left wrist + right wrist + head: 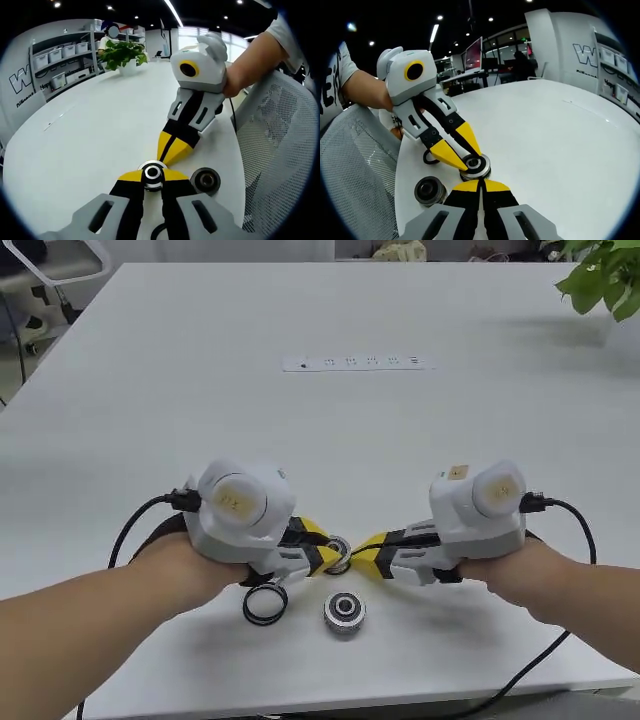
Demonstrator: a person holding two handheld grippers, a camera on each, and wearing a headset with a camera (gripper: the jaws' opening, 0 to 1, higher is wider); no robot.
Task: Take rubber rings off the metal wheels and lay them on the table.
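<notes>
Forearms [95, 625] angle in; L gripper [328, 558] clamps wheel [476, 164], R gripper [360, 552] touches.

- L gripper [322, 558] & R gripper [365, 552]: same build, w/ rounded white shell at back, grey mid section, black jaw arms, yellow wedge tips.
- Shell tops: pale round disc on each; R one also has a small tan sticker [458, 472].
- Grey links [222, 225] behind jaws: smooth plastic, one oblong slot apiece.
- Yellow tips taper to a point, black behind them.
- Cables: black, one per gripper, black plug into shell's outer side: L cable [130, 528], R cable [583, 525].
- Person: white short sleeve [335, 70] w/ dark lettering; forearms bare.
</notes>
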